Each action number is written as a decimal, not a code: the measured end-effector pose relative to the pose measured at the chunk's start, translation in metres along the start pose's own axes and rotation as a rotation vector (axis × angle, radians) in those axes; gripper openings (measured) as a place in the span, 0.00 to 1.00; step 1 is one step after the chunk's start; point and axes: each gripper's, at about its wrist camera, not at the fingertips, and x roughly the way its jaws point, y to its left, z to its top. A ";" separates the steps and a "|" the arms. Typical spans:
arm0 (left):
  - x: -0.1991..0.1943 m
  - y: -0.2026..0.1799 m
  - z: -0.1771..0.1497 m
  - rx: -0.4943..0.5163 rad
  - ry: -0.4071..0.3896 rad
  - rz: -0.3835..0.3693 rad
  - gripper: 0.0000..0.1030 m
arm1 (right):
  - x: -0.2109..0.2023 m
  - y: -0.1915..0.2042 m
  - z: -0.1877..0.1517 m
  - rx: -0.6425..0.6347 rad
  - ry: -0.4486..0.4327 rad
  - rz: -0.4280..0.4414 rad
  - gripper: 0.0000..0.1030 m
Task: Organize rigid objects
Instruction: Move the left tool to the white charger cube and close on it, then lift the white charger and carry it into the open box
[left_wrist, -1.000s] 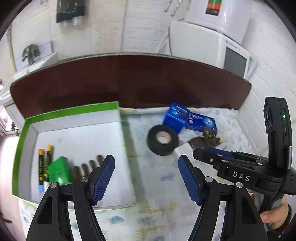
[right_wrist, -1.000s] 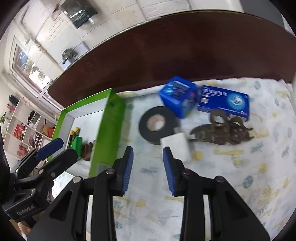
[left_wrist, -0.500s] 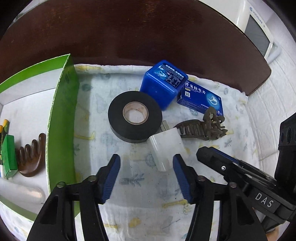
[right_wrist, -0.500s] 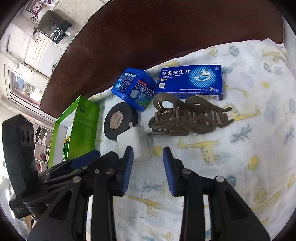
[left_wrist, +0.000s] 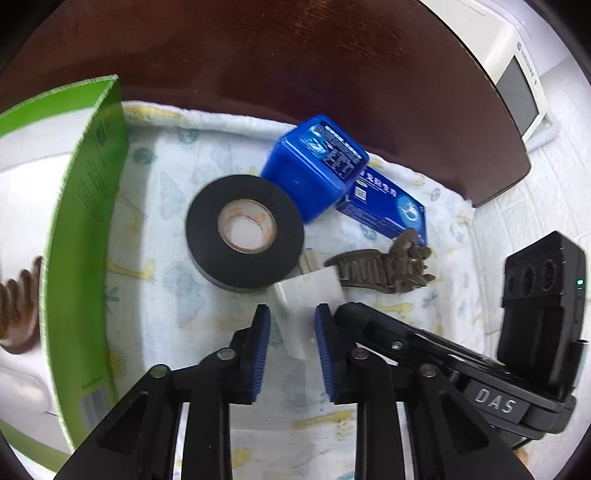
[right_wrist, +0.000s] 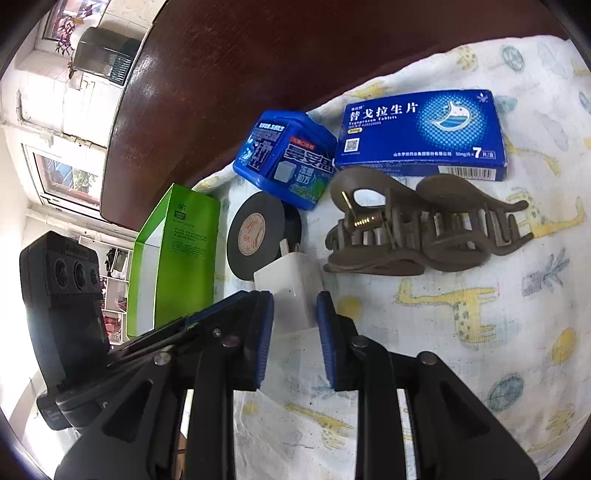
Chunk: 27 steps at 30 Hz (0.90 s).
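Here the charger (left_wrist: 308, 295), a small white plastic block with 2 metal prongs at its far end, lies on the patterned cloth (right_wrist: 480, 332) between the pads of both tongs. The left tongs (left_wrist: 291, 332) straddle its near end with a gap on each side, so they are parted and grip nothing; the right tongs (right_wrist: 295, 325) likewise stand apart around it, though I cannot tell whether a pad touches it. The prongs touch the black tape roll (left_wrist: 245, 232), which lies flat just beyond. A blue tub (left_wrist: 314, 166) sits behind the roll, leaning over a flat blue box (right_wrist: 421, 134). A brown hair clip (right_wrist: 424, 229) lies just right of the charger. The green box (left_wrist: 85, 221) stands to the left, its wall near the roll, a brown comb (left_wrist: 14, 306) inside. Bare cloth lies near the tongs and to the right; the dark surface (left_wrist: 295, 66) edges the cloth beyond.
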 end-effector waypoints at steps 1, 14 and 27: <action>0.001 -0.001 0.001 0.001 0.003 -0.005 0.19 | 0.000 -0.001 0.000 0.002 0.001 -0.002 0.22; -0.011 -0.009 -0.006 0.052 -0.042 0.028 0.16 | -0.017 0.019 -0.014 -0.042 -0.006 -0.011 0.16; -0.050 -0.004 -0.017 0.074 -0.115 0.028 0.16 | -0.024 0.051 -0.027 -0.095 -0.031 0.004 0.17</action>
